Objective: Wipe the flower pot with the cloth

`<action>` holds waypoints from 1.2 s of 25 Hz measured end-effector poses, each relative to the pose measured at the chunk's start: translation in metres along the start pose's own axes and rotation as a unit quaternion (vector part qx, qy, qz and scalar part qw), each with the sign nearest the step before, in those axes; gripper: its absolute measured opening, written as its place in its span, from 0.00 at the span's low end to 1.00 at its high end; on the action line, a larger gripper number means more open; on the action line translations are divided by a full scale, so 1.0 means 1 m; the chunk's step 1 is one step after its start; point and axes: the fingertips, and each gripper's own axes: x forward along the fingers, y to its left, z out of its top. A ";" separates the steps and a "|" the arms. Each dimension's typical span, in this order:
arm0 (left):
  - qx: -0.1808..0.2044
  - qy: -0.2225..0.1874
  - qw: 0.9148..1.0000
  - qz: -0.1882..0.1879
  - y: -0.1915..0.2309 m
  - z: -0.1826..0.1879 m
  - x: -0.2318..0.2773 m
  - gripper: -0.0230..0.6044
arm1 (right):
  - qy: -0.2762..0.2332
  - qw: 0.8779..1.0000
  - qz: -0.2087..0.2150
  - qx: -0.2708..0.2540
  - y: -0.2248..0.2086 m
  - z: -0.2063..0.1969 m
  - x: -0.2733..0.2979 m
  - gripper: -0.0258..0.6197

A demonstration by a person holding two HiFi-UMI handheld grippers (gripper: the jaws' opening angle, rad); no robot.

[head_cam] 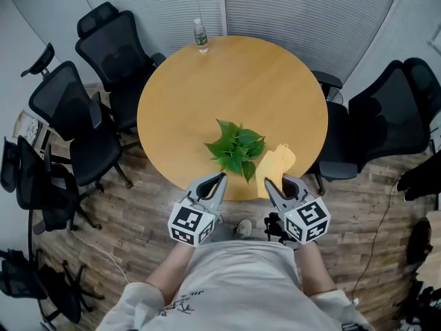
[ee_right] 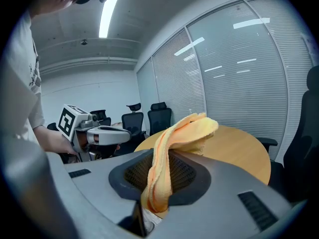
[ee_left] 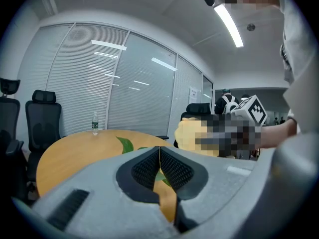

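A round wooden desk [head_cam: 227,88] stands in a meeting room, and the potted plant [head_cam: 236,150] sits on it close to the near edge, its green leaves spreading wide enough that the pot beneath them cannot be seen from the head view. The person stands at that near edge with both tools held side by side, just short of the plant. The left tongs [head_cam: 220,177] are pressed fully together with nothing between them; in the left gripper view their ribbed black pads [ee_left: 172,169] meet along a thin line, with a leaf and the desk top beyond. The right tongs [head_cam: 269,183] are clamped on a yellow cloth [head_cam: 278,163], which rises from between the pads in a folded strip and flops forward at its free end. From above, that cloth lies just to the right of the leaves, over the near rim of the desk; whether it touches either one I cannot tell. Each tool carries a marker cube [head_cam: 191,225] at its rear, near the person's hands. A clear water bottle [head_cam: 200,36] stands upright at the far edge of the desk, well apart from the plant. Black office chairs [head_cam: 114,47] ring the desk on both sides, on a floor of wood planks [head_cam: 138,205], and white blinds [head_cam: 296,5] line the wall behind.
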 end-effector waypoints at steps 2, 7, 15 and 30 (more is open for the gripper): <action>0.001 0.002 1.000 -0.003 0.005 0.001 0.000 0.06 | 0.002 1.000 -0.007 0.002 0.000 0.001 0.003 0.14; 0.002 0.002 1.000 -0.014 0.018 0.007 0.002 0.06 | 0.011 1.000 -0.023 0.012 -0.001 0.002 0.004 0.14; 0.015 0.006 0.999 -0.031 0.042 0.000 0.009 0.06 | 0.027 0.998 -0.051 0.017 -0.015 -0.008 0.010 0.14; 0.008 0.064 0.998 -0.029 0.097 -0.075 0.033 0.10 | 0.084 0.994 -0.070 0.025 -0.060 -0.063 0.043 0.14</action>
